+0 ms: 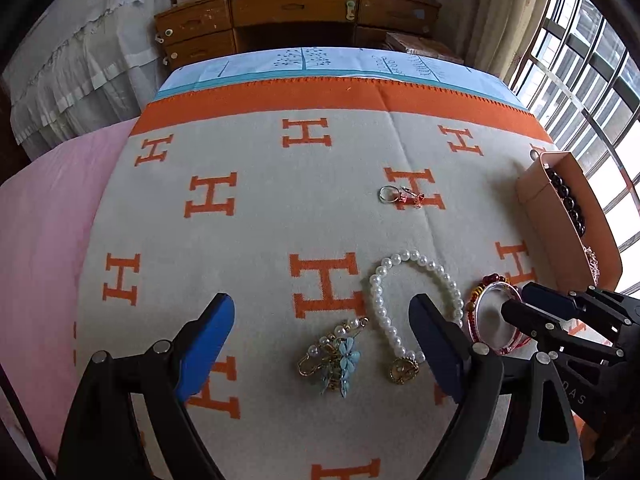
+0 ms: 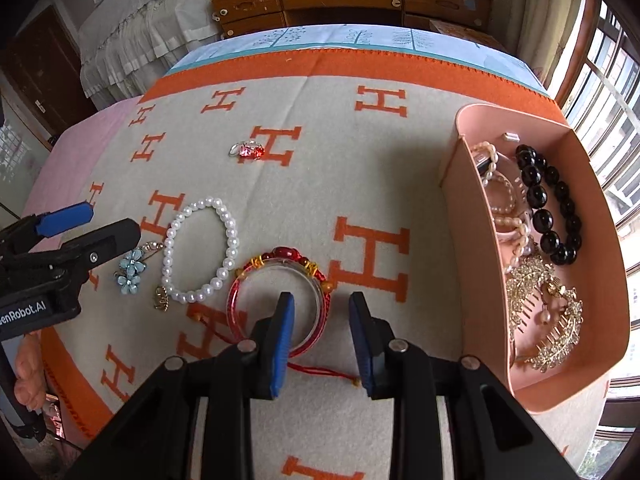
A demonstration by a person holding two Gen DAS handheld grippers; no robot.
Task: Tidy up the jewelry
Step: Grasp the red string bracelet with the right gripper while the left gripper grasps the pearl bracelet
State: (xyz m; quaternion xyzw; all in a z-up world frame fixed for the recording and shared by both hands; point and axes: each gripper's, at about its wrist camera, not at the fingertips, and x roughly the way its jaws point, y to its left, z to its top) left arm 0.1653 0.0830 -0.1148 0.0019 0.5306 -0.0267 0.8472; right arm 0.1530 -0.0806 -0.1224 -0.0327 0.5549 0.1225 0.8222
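Observation:
A red-and-clear bangle [image 2: 246, 280] with red beads lies on the blanket; it also shows in the left wrist view [image 1: 486, 294]. My right gripper [image 2: 322, 304] is open, its left finger inside the bangle's ring, its right finger outside the rim. My left gripper [image 1: 322, 312] is open and empty above a blue flower brooch [image 1: 340, 354] and a pearl bracelet [image 1: 400, 280]. The brooch [image 2: 130, 270] and pearl bracelet [image 2: 200, 248] also show in the right wrist view. A ring with red stones [image 1: 400, 196] lies farther back.
A pink tray [image 2: 452, 184] at the right holds a black bead bracelet [image 2: 548, 204], pearl pieces and gold hair combs [image 2: 548, 320]. The orange-and-cream blanket [image 1: 248, 216] covers the bed. A wooden desk [image 1: 296, 8] stands beyond.

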